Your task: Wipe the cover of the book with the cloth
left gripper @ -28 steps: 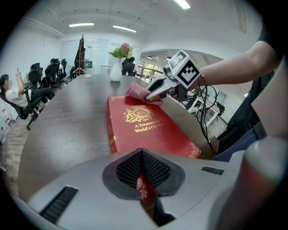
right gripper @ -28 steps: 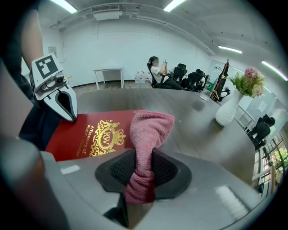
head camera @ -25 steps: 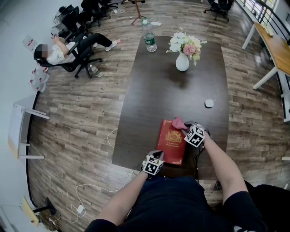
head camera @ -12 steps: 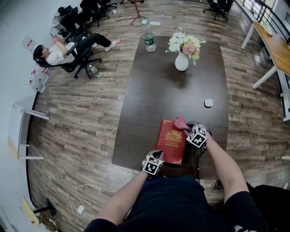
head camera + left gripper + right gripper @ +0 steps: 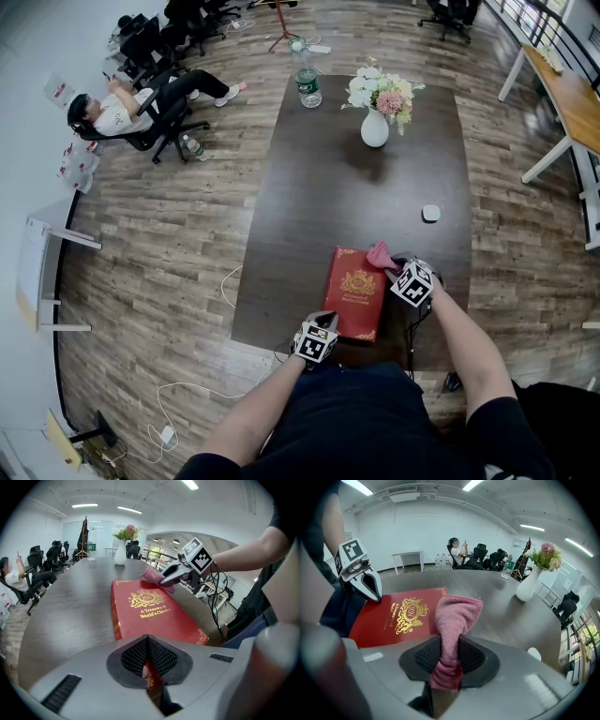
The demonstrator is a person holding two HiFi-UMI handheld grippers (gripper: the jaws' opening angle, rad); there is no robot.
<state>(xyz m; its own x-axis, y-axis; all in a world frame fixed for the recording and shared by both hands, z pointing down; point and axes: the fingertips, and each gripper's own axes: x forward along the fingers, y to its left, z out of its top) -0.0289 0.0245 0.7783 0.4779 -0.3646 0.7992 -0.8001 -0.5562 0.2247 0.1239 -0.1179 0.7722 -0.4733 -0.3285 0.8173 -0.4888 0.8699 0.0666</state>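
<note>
On the dark worktop [image 5: 309, 234] close to us, we see the red book [image 5: 356, 292] lying flat. Its near edge is hidden under the left hand-held gripper [image 5: 148, 670], whose jaws pinch that edge. White vase [image 5: 375, 128] at the far end holds flowers [image 5: 380, 92]. Right hand-held gripper [image 5: 446, 667] is clamped on the pink cloth [image 5: 457, 613] at the book's far right corner; contact unclear.

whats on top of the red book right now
Only the pink cloth, shut in the right gripper, over the far right corner of the book; the cover beneath it is hidden. The left gripper clamps the near edge.
</note>
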